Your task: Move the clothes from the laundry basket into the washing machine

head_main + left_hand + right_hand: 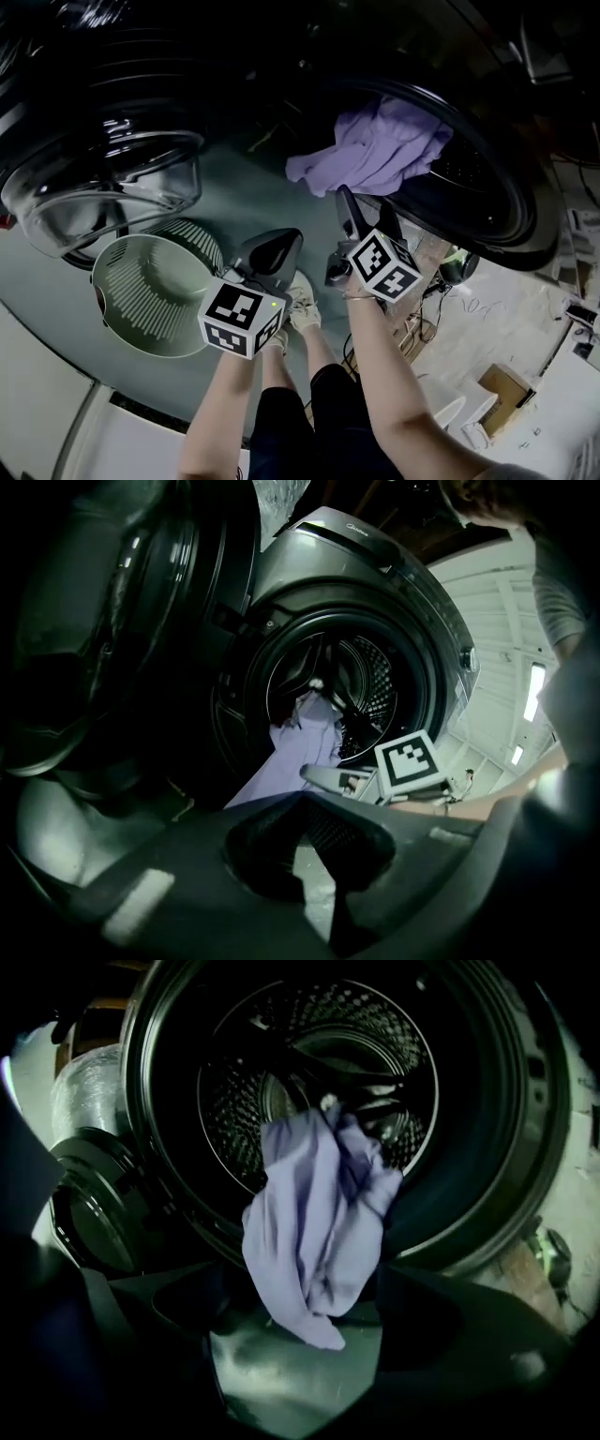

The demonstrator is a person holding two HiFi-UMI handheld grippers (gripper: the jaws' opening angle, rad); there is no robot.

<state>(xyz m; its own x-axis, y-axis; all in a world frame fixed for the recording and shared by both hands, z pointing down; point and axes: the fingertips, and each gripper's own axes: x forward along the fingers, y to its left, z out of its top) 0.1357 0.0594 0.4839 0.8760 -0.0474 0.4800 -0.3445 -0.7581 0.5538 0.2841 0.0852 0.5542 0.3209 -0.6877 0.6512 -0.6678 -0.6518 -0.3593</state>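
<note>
A lavender garment (375, 150) hangs half out of the washing machine's drum opening (497, 187), its lower end draped over the rim. The right gripper view shows the garment (309, 1232) dangling from the drum (487, 1147). My right gripper (366, 202) is open just below the cloth, its jaws apart on either side of the hanging end (300, 1288) without pinching it. My left gripper (286, 239) is shut on nothing, lower and to the left, pointing at the drum (427, 686) and the garment (300, 752). The green laundry basket (122, 281) stands on the floor at the left, with nothing showing inside.
The machine's round glass door (103, 187) stands swung open to the left, above the basket. The person's legs and a white shoe (302, 305) are below the grippers. A cardboard box (506, 384) and cables lie on the floor at the right.
</note>
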